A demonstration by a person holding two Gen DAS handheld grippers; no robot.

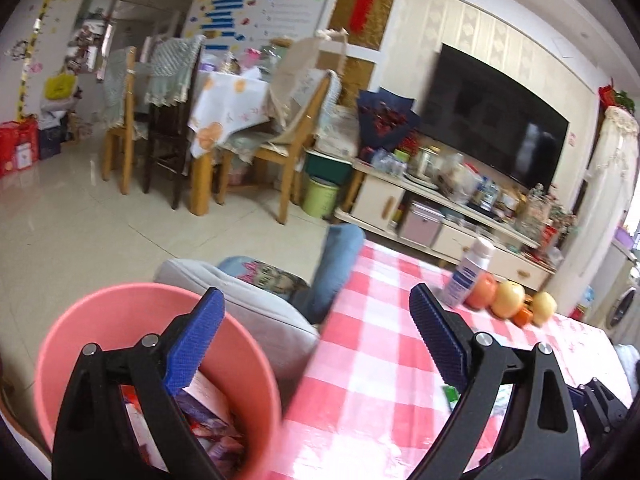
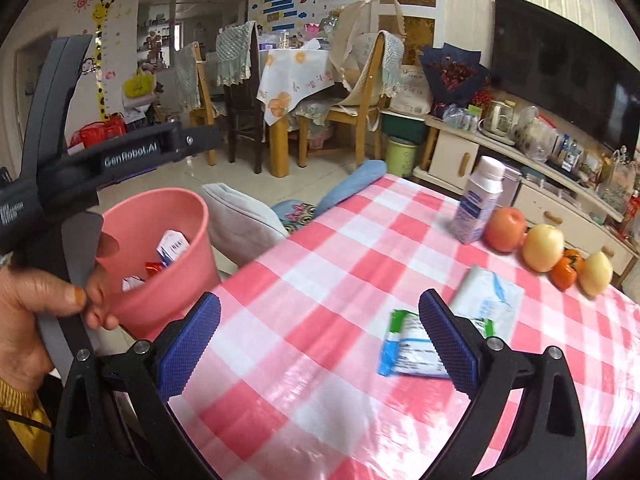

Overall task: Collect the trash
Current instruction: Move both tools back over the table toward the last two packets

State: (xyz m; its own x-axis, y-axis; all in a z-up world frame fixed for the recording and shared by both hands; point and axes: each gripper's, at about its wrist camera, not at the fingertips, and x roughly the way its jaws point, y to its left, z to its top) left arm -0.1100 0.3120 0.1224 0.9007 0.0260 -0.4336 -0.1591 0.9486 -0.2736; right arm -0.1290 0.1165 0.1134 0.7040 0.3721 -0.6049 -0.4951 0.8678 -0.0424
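Note:
A pink bin (image 1: 120,320) (image 2: 160,216) stands beside the table's left edge with cartons and wrappers (image 2: 172,248) inside. My left gripper (image 1: 316,300) hangs open and empty, its left finger over the bin and its right finger over the red-checked tablecloth (image 1: 380,360). In the right wrist view a hand (image 2: 32,304) holds that tool next to the bin. My right gripper (image 2: 320,300) is open above the table with nothing between its fingers. A green, blue and white wrapper (image 2: 408,348) lies flat partly behind its right finger. A white tissue pack (image 2: 488,296) lies just beyond.
A white and blue drink carton (image 2: 476,204) stands at the table's far side beside a row of apples (image 2: 506,228) and small orange fruit. A grey cushion (image 2: 240,216) and a blue roll (image 2: 352,184) sit past the bin. Chairs, a dining table and a TV cabinet stand further back.

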